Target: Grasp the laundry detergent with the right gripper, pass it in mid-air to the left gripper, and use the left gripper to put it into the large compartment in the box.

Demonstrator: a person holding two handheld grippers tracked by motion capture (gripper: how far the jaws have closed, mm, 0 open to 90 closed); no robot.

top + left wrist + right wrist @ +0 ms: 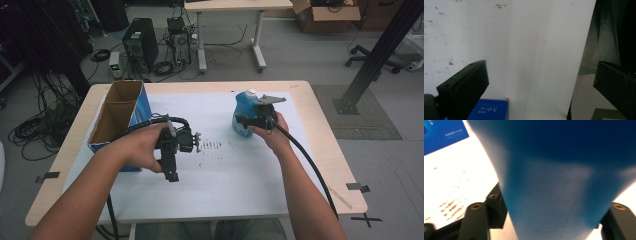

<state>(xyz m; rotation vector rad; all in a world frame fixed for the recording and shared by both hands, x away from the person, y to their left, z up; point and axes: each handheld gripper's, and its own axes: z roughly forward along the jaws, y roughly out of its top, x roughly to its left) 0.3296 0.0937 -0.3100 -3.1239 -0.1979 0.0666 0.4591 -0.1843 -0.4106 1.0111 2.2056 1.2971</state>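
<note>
Blue plastic of the bottle (564, 182) sat right up against my right gripper's (248, 120) camera, with a jaw on either side of it, so I judged that gripper clenched on the bottle's body. From above, the bottle stood upright on the white sheet (240, 170) toward the far right of the table (320, 130), its white cap (250, 93) on top. My left gripper (171, 165) hung over the middle of the sheet with its jaws spread wide and nothing between them. The open cardboard box (117, 117) stood at the left edge. To do the lift well, I judged the grip should stay square on the body, below the cap, and the bottle be kept upright while carried, since smooth plastic could slip or tilt.
</note>
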